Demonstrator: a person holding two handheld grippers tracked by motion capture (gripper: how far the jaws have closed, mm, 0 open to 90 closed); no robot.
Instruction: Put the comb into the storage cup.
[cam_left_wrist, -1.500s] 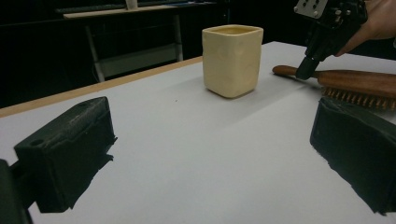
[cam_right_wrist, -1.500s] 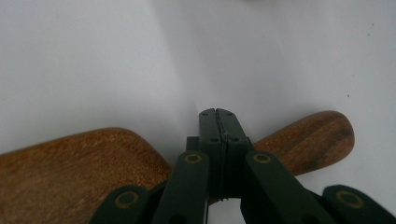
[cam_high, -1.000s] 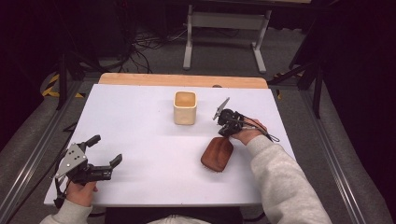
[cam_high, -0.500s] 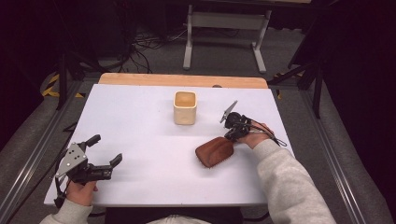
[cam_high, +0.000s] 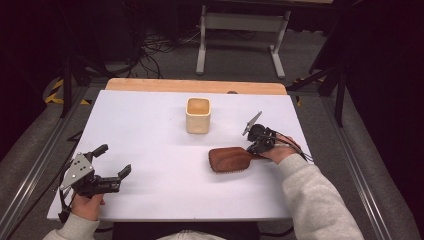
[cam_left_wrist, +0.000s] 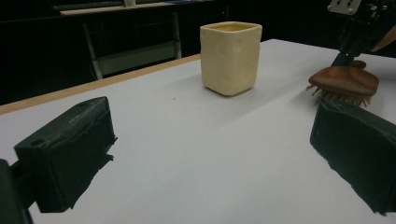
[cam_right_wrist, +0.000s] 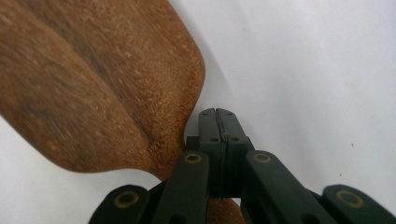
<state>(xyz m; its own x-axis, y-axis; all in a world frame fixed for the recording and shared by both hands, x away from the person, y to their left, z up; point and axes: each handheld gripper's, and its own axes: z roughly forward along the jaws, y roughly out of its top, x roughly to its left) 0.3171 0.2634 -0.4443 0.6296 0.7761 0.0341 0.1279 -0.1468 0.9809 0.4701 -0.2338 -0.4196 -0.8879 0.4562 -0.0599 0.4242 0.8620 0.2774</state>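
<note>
A brown wooden hairbrush (cam_high: 230, 159) lies bristles down on the white table (cam_high: 145, 130), right of centre, its head pointing left. My right gripper (cam_high: 253, 149) is shut on its handle end. In the right gripper view the black jaws (cam_right_wrist: 217, 123) are pressed together over the narrow neck of the hairbrush (cam_right_wrist: 93, 84). My left gripper (cam_high: 114, 160) rests open near the front left corner with nothing between its jaws. The left gripper view looks between its open jaws (cam_left_wrist: 205, 154) towards the hairbrush (cam_left_wrist: 345, 80) and the right gripper (cam_left_wrist: 343, 58).
A cream square cup (cam_high: 198, 115) stands upright at the table's middle back, also seen in the left gripper view as the cup (cam_left_wrist: 230, 56). A wooden strip (cam_high: 195, 86) runs along the far edge. Dark floor, cables and a metal stand lie beyond.
The right gripper has swung the hairbrush from a steep angle pointing towards the front down to lying flat and pointing left. The left gripper has stayed put.
</note>
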